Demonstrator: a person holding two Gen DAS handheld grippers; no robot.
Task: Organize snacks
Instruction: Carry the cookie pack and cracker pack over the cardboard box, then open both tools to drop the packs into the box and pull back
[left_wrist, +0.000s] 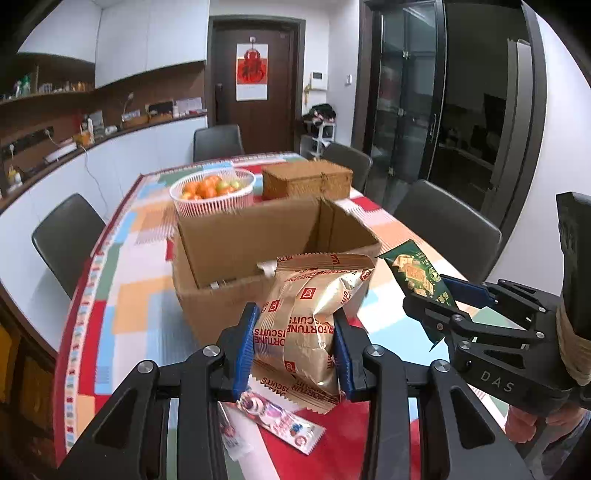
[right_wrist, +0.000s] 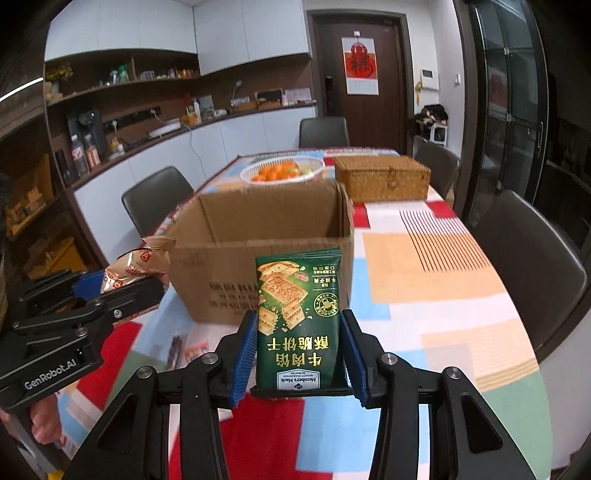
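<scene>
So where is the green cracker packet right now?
Right wrist view, centre: green cracker packet is clamped in the right hand-held gripper, just before the open cardboard box.

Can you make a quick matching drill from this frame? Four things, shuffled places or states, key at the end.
Things:
1. gold biscuit packet
2. green cracker packet
3. cardboard box
4. white basket

Places or states:
A. open-topped, in the middle of the table
B. clamped in the right gripper
C. holds orange and green fruit, behind the box
D. clamped in the left gripper

Pairs: 1-D, 2-B, 3-A, 4-C
</scene>
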